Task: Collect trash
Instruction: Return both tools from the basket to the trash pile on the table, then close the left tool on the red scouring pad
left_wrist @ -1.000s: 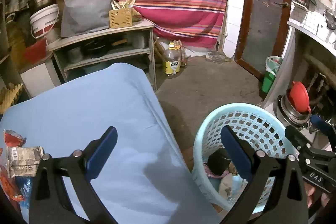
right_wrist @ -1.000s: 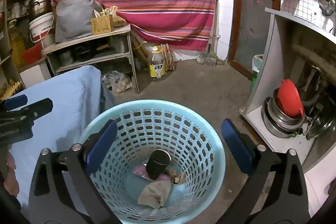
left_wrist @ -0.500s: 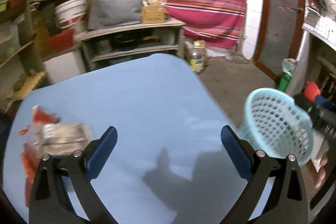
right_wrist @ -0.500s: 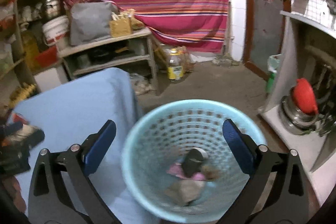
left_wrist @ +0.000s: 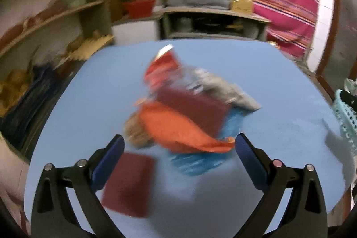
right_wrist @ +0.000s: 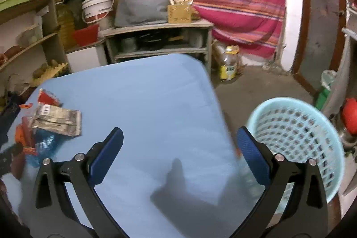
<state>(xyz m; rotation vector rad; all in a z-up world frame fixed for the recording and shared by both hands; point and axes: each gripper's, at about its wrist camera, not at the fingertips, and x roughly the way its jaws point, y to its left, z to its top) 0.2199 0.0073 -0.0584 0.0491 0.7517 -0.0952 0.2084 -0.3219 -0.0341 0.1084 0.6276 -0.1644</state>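
- Trash pile (left_wrist: 187, 113) — lies on the blue worktop (left_wrist: 279, 86), uncollected: an orange wrapper (left_wrist: 176, 128), a dark red packet (left_wrist: 196, 108), a grey printed packet (right_wrist: 57, 119), a crumpled blue wrapper (left_wrist: 196, 163) and a red torn packet (left_wrist: 160, 68), overlapping one another. A second dark red piece (left_wrist: 129, 184) lies apart, nearer the camera.
- Basket (right_wrist: 299, 139) — pale blue, perforated, on the floor just beside the worktop's right edge. Its contents do not show now.
- Left hand-held gripper (left_wrist: 178, 157) — fingers wide apart, nothing between them, hovering over the pile; the view is motion-blurred.
- Right hand-held gripper (right_wrist: 178, 153) — fingers wide apart, empty, over bare worktop between pile and basket.
- Progress, as a judgement: at least five pieces remain to collect; the pile is the next target.
- Change from one second ago: the left view has swung from the basket and worktop edge to the pile, now centred. The right view has left the basket's mouth — there a dark cup and scraps showed inside — and now faces the worktop.
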